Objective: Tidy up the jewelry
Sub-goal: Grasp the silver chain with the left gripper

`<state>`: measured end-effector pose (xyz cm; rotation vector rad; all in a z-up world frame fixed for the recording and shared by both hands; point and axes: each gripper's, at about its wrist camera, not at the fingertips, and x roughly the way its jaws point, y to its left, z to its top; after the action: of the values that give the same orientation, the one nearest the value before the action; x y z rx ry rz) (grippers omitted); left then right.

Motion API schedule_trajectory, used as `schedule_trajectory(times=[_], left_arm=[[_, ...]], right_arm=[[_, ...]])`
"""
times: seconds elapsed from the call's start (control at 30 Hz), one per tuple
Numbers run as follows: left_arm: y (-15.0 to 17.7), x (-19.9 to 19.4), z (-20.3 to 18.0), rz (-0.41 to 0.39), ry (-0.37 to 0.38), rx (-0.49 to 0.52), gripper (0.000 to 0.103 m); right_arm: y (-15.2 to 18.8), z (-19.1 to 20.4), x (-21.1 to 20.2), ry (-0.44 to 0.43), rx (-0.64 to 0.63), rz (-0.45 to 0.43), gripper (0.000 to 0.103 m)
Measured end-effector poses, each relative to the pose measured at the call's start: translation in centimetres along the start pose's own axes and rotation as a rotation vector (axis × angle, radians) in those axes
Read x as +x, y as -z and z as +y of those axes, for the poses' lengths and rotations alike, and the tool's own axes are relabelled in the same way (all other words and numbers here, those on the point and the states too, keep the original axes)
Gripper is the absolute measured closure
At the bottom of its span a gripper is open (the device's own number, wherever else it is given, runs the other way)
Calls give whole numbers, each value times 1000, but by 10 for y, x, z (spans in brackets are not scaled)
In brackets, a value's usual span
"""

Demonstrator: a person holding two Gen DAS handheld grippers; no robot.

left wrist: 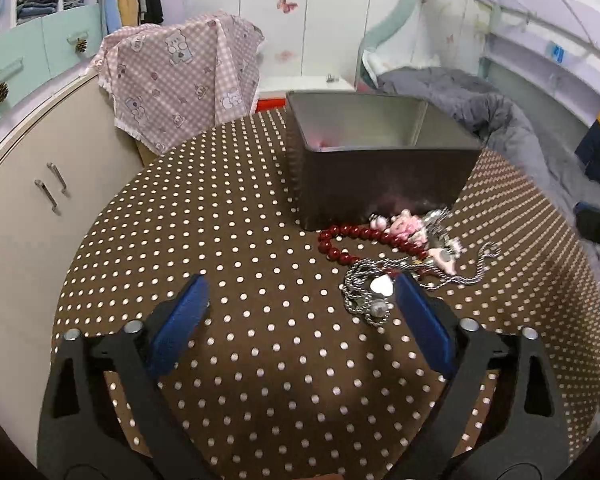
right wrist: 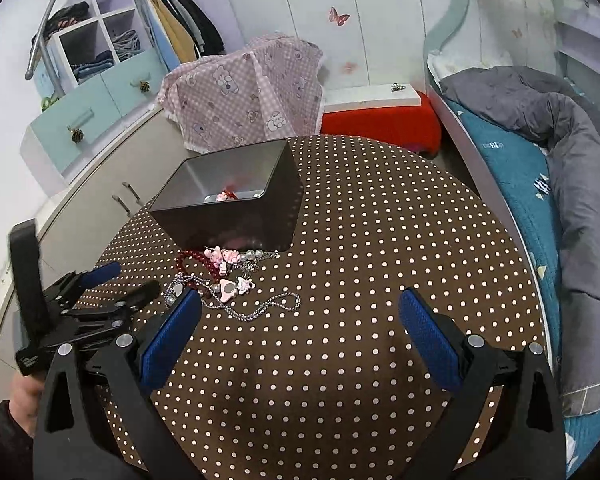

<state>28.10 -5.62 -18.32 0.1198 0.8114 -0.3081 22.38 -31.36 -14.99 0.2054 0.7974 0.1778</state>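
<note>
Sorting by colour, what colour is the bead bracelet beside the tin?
Dark red bead bracelet, clearest in the left wrist view.

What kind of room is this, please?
Most likely a bedroom. A bed with a grey quilt stands on one side, and an open wardrobe holds hanging and folded clothes.

Across the lower half of both views the dotted tablecloth point(right wrist: 340, 360) lies bare, giving open passage between each gripper's spread fingers. In the left wrist view the metal box point(left wrist: 380, 176) blocks the upper centre, its top open, and the jewelry pile point(left wrist: 400, 256) lies against its near wall, spreading down to the left gripper point(left wrist: 300, 292)'s right-hand fingertip. In the right wrist view the left gripper point(right wrist: 112, 284) fills the left edge beside the pile point(right wrist: 228, 276); the cloth right of centre is free.
</note>
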Motion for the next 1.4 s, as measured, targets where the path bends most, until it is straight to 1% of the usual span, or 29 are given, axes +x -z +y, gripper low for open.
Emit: schedule_trajectory(times=[0.03,0.07,0.1,0.2,0.37,0.43,0.57,0.67,0.73,0.8,0.83,0.87,0.9,0.93,0.97,1.0,1.07,1.1,1.23,1.37,1.4], left_arm=[[0,5,-1,15,-4,5,24],[0,10,-1,40,3,4,29],[1,12,0,48,16,-1,34],[0,14,0,57,45,9,44],[-2,15,-14,67,74,85,43],[-2,14,-14,68,88,84,43],[-6,2,-10,26,96,69,43],[-7,-8,-19,8,111,118,43],[-5,-6,-26,15,112,147,43],[-3,3,-35,45,108,174,43],[-2,7,-38,61,118,183,43],[-1,10,-40,72,128,190,44],[1,12,-42,82,137,197,56],[1,14,-44,86,158,197,63],[0,15,-44,89,180,181,68],[-2,15,-42,93,193,169,77],[-6,14,-37,94,224,135,83],[-8,13,-34,91,239,123,87],[-14,-3,-20,58,293,67,88],[-25,-32,-9,-21,330,33,88],[-27,-36,-12,-38,330,31,88]], right_arm=[[0,1,1,3,-3,2,8],[-1,1,3,5,-5,5,8],[-1,2,4,6,-8,9,8],[1,0,8,11,-8,21,8],[2,1,14,9,-7,36,8],[2,2,14,6,-9,36,8],[2,3,15,9,-9,37,8],[4,0,17,12,3,40,8],[5,-2,18,11,11,40,8],[6,-3,17,11,12,41,8],[7,-2,16,11,9,40,8],[8,-3,15,13,7,39,8],[8,-5,14,14,7,39,8],[9,-4,13,15,11,39,8],[9,-5,13,16,14,38,8],[10,-7,12,16,20,37,8],[10,-7,11,17,23,36,8],[10,-7,11,16,22,35,8],[11,-8,9,13,25,31,8],[11,-4,8,3,21,29,8],[11,-2,7,0,17,29,8]])
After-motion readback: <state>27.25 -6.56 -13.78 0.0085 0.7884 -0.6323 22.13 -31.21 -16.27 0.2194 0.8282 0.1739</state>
